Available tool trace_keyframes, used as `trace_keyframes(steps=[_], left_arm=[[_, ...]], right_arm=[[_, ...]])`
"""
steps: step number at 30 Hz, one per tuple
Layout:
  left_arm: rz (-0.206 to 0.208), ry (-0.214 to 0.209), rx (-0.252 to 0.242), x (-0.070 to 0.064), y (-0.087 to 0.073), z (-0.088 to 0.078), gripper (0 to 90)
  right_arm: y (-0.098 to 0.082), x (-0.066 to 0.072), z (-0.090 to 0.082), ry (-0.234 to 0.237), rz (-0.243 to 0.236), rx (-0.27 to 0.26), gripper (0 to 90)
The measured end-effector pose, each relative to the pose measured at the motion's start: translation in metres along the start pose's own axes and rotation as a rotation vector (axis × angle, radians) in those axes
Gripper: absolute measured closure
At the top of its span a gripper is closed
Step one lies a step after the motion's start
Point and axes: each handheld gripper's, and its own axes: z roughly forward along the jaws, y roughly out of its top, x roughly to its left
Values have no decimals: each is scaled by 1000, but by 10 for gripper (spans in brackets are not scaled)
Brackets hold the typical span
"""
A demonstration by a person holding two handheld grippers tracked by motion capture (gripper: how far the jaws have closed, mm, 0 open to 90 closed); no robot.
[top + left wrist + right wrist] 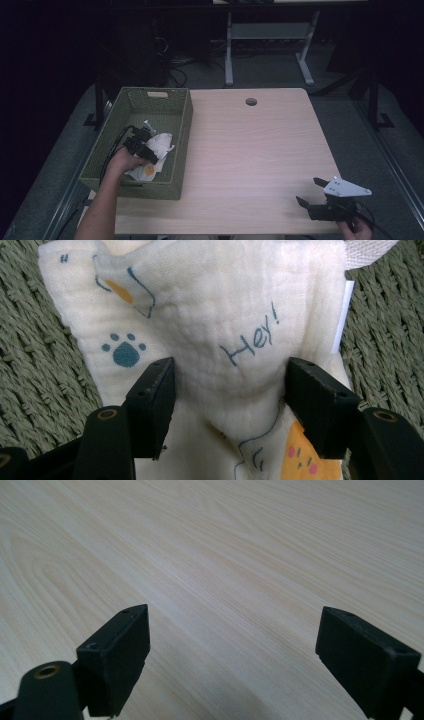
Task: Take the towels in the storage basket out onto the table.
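Black left hand-held gripper (227,390) straddles soft cloth (210,315) (woven basket (182,125)).

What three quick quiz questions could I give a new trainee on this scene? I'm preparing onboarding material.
1. True or false: the left claw is in the green basket.
2. What word is printed on the white cloth? A) Hey! B) Woof C) Hello
3. What lies beneath the right claw?

Key: 1. True, its jaws straddle a fold of the cloth. 2. A. 3. Bare wooden table; jaws wide apart, holding nothing.
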Motion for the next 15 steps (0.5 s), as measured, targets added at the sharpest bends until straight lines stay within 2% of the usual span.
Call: trace_keyframes(steps=[9,13,14,15], left_arm=[[-14,8,10,0,2,-1,505],[-15,0,19,0,3,-2,585],[-12,-17,19,0,4,-2,624],[-12,-17,19,0,4,-2,636]], right_arm=[[0,0,-1,-3,2,-1,139],[-1,-1,-1,-5,-3,-3,139],[-1,-1,-1,-4,0,0,138],[-1,-1,-1,-4,0,0,138]])
